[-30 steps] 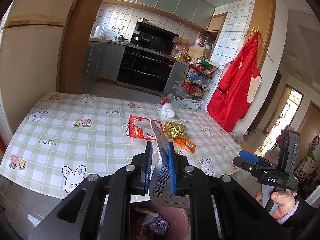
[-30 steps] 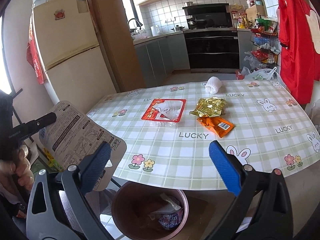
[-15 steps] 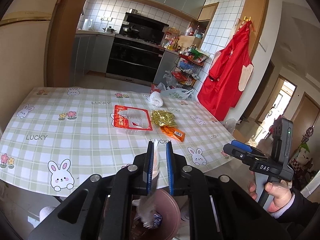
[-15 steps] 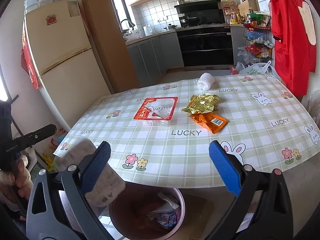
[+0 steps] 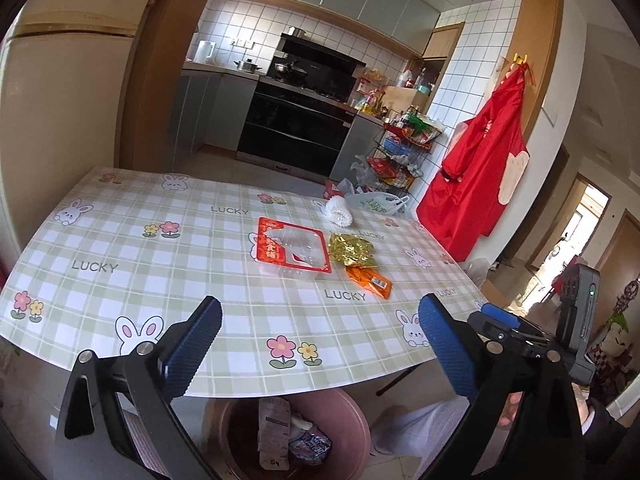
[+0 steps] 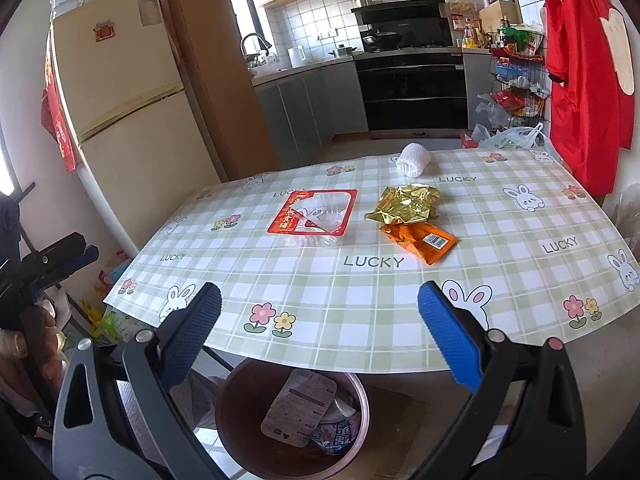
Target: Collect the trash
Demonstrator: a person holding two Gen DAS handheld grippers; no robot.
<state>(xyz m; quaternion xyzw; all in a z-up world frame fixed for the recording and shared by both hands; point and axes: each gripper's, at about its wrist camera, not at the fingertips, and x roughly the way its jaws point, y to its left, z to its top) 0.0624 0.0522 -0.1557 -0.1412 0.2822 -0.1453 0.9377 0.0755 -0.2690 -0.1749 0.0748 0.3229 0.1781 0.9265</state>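
My left gripper [image 5: 320, 340] is open and empty above the table's near edge, over a pink trash bin [image 5: 352, 412]. A printed card package [image 5: 274, 436] lies inside the bin; it also shows in the right wrist view [image 6: 300, 412]. My right gripper [image 6: 320, 332] is open and empty, also above the bin [image 6: 232, 412]. On the table lie a red-rimmed clear tray [image 6: 316, 212], a gold foil wrapper [image 6: 408, 204], an orange wrapper [image 6: 424, 240] and a white foam net [image 6: 412, 159].
The checked tablecloth [image 6: 360, 280] covers the table, whose near edge overhangs the bin. A fridge [image 6: 120, 120] stands to the left, a red apron [image 5: 480, 176] hangs at the right, and kitchen counters and a rack are behind.
My left gripper opened and let go of the card package, which dropped into the bin. The right gripper stayed open and tilted a little toward the table.
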